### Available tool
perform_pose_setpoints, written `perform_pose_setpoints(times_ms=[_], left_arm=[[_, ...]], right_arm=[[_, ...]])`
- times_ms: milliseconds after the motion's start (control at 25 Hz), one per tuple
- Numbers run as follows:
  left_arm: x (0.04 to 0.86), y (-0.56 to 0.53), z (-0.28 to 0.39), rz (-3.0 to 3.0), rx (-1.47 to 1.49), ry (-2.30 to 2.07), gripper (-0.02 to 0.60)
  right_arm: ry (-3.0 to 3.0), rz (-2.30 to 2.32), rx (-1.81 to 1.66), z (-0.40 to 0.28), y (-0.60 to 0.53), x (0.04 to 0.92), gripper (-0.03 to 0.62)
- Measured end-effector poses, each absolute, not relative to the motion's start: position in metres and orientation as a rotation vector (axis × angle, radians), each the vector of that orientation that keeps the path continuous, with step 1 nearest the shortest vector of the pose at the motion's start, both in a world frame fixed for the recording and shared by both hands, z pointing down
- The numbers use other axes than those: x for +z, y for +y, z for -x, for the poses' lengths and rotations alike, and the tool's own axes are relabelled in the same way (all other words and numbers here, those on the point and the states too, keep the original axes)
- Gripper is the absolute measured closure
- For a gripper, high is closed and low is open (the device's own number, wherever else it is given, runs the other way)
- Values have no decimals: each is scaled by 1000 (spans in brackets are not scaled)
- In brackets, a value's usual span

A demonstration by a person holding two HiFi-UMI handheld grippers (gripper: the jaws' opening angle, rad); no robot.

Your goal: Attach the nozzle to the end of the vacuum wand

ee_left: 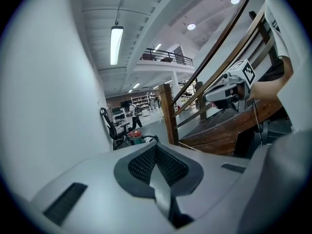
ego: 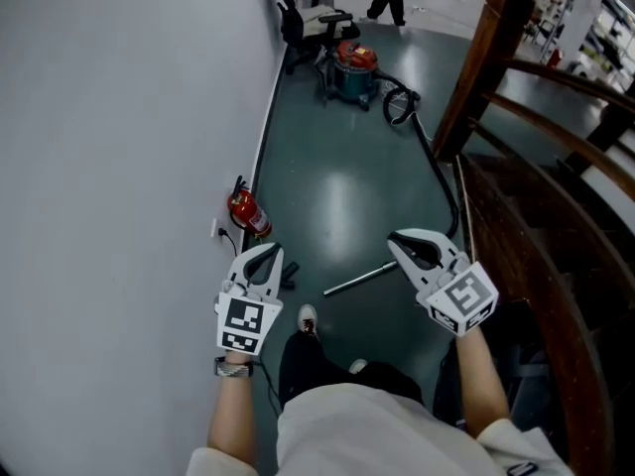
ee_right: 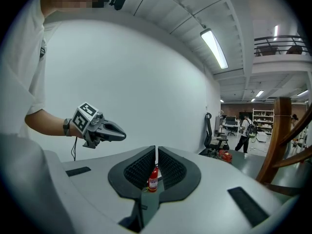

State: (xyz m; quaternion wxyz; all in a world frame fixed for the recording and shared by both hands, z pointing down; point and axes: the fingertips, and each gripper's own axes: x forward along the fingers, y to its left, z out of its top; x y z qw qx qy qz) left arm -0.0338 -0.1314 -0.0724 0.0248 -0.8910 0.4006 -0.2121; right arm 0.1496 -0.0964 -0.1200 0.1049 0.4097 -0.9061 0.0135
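A: Grippers first?

B: Fully closed and empty, the left gripper [ego: 264, 256]. Closed to a hairline slit and equally empty, the right gripper [ego: 405, 242]. Seen through that slit, far off by the wall, a red fire extinguisher [ee_right: 153, 178], not held. Both hanging above the floor, apart from the work.

A: And the wand?

B: Flat on the glossy dark green floor [ego: 337, 196], between the 2 grippers in the head view: a slim silver metal vacuum wand [ego: 359, 279]. Joined, by the look of it, to the thin black hose [ego: 439, 167] trailing past the wooden stair banister [ego: 481, 67] toward the red-and-teal canister vacuum [ego: 352, 67] far down the hall.

A: Pointing which way?

B: Long axis slanted lower left to upper right in the head view. Free end at the lower left, near the white shoe [ego: 309, 317]. Other end hidden behind the right gripper.

A: Handling?

B: Judged stiff, light and smooth, so likely to roll or slip between hard pads. Best taken around the tube a little back from the free end, leaving the tip bare. Probably tugged by the hose once lifted.

A: Nozzle?

B: Not certain. Possibly the small dark piece [ego: 289, 272] on the floor just beside the left gripper's tip, but too small to tell. If plastic, light and rigid — best held by the body, with the socket left open.
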Motion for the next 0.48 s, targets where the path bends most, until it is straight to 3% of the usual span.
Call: perform_pose_setpoints(times_ms=[480], left_arm=[[0, -196, 56, 2794, -701, 1214, 583]], right_arm=[[-2645, -1240, 97, -139, -168, -45, 565]])
